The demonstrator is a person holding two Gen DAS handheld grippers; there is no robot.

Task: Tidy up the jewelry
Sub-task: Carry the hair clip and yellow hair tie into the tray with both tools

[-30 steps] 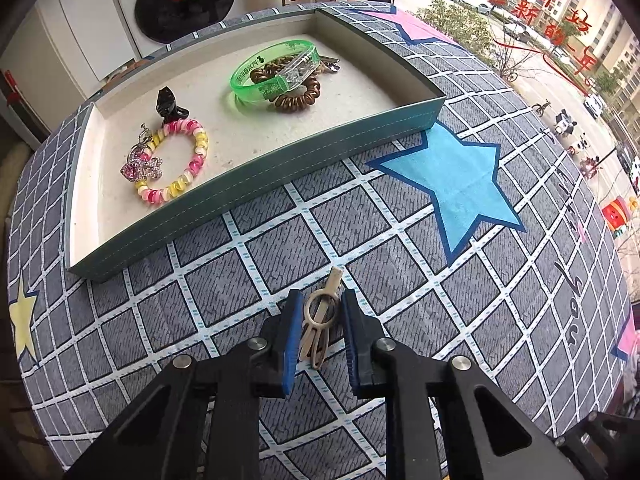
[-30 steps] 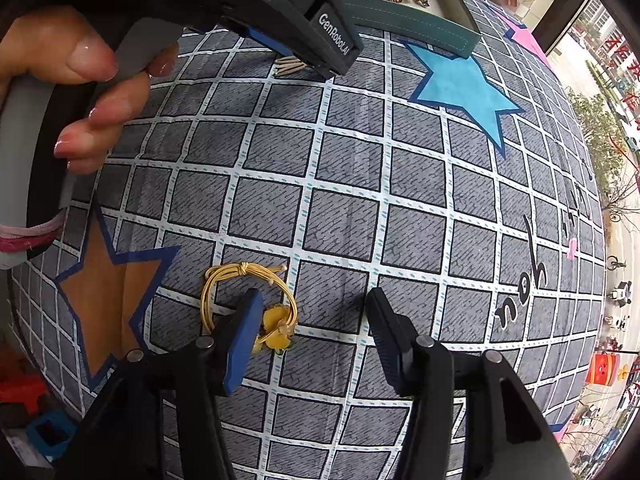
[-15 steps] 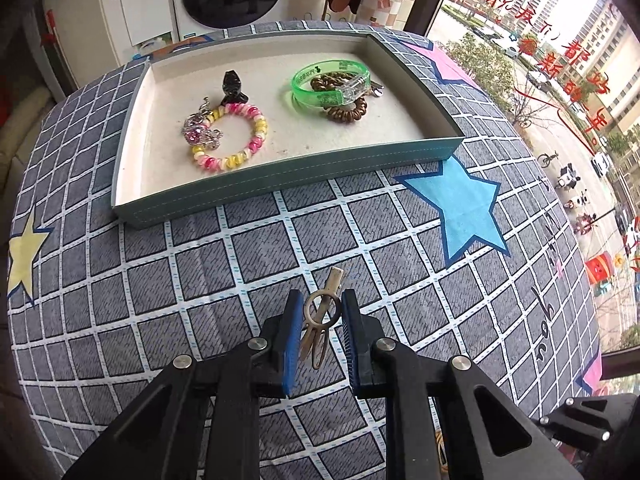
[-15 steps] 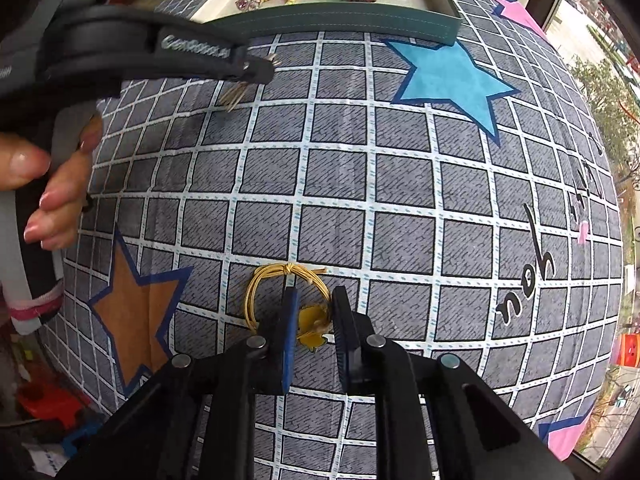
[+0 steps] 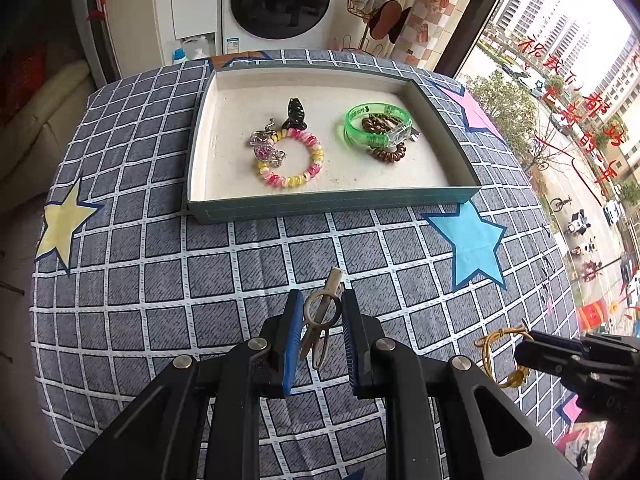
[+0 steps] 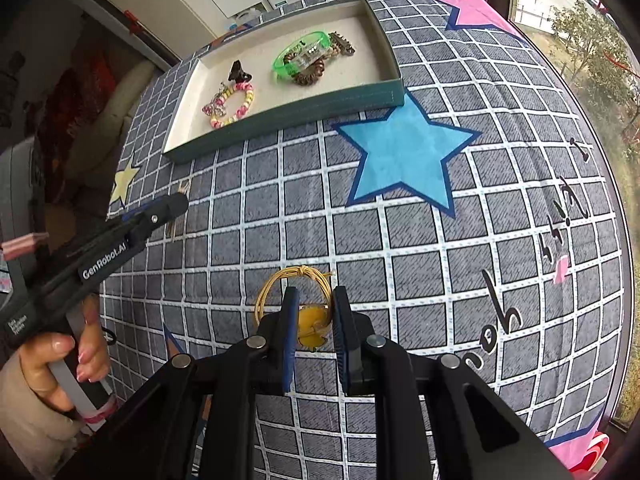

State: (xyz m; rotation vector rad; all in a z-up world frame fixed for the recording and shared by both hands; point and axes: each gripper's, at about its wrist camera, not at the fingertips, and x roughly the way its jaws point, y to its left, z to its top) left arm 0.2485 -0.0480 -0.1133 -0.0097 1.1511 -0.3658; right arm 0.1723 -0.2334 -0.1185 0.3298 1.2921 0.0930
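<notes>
Only the right wrist view caught the person's hand (image 6: 60,364) wrapped round the left tool's handle. The left gripper (image 5: 320,320) angled steeply down, clenched on 1 beige hair clip (image 5: 320,316), above the checked tablecloth (image 5: 160,280) short of the tray's (image 5: 332,204) near wall. The right gripper (image 6: 314,320), its jaws just closed, grasped 1 yellow hair tie (image 6: 298,292). Inside the tray lay 1 green bangle (image 5: 376,124), 1 brown coil tie (image 5: 386,152), 1 pink-yellow coil bracelet (image 5: 296,160), 1 black clip (image 5: 295,114).

a white washing machine (image 5: 280,0) with a dark round door stands behind the desk (image 5: 160,280); daylight enters a large window (image 5: 560,80) overlooking a street.
</notes>
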